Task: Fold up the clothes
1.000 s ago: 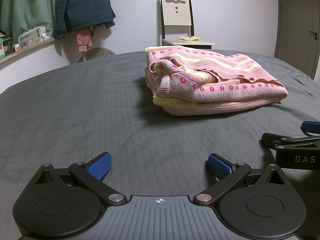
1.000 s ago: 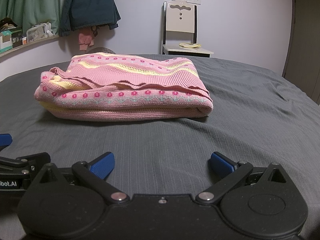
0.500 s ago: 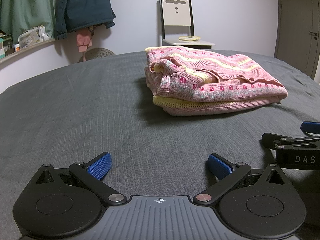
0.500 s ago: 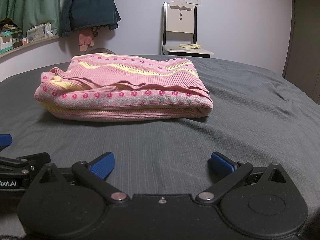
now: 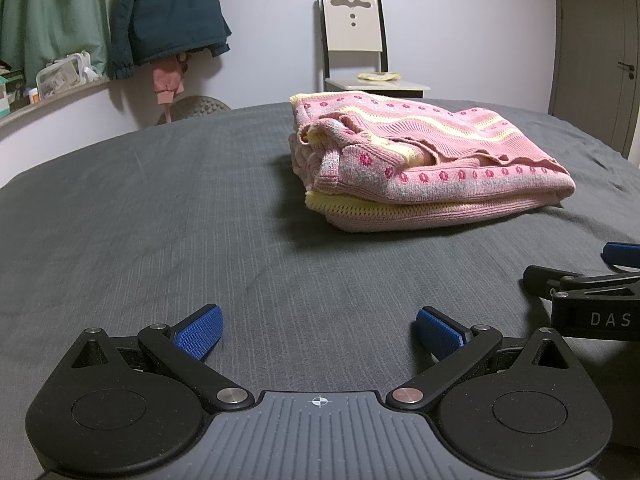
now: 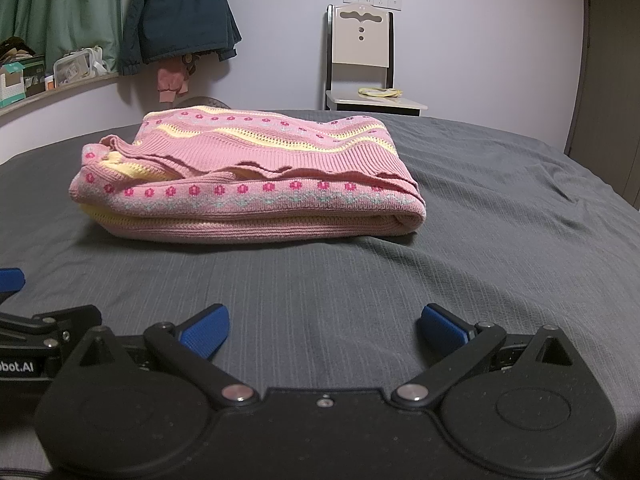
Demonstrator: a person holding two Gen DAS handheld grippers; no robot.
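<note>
Nothing has moved since the earlier pictures. Both tools rest low near the front edge of the grey bed (image 6: pixel 500 200). The left gripper (image 5: pixel 319 332) and right gripper (image 6: pixel 325 326) have their jaws wide apart, holding nothing. The pink sweater (image 6: pixel 256 176) lies folded mid-bed. It looks done; maybe just pat loose edges flat.
</note>
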